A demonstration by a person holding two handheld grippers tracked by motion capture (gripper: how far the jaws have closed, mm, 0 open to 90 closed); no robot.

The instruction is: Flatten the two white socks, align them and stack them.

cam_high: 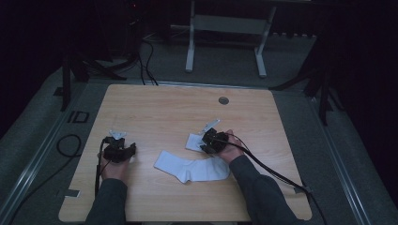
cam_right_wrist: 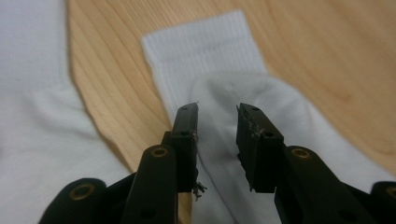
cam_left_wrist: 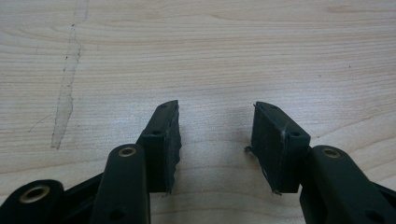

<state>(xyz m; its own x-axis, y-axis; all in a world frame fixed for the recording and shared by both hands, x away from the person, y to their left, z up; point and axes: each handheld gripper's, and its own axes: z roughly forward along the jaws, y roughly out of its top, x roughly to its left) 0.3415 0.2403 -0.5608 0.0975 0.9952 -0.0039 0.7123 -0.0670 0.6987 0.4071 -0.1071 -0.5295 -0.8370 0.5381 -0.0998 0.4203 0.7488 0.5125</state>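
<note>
**Right fingers parted over the folded sock**

Your right gripper [cam_right_wrist: 215, 140] hovers over the small folded white ribbed sock [cam_right_wrist: 219, 74] with its fingers narrowly apart, nothing pinched between them. That sock lies on the light wooden bench [cam_high: 155, 110], just beside the larger white sock [cam_high: 187, 168] spread flat near the middle. Your left gripper [cam_left_wrist: 215, 140] rests over bare wood, fingers half open and empty.

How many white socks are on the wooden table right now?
2. One white ribbed sock lies under the right gripper; the other white sock lies spread on the table nearer the person. None looks hidden.
</note>
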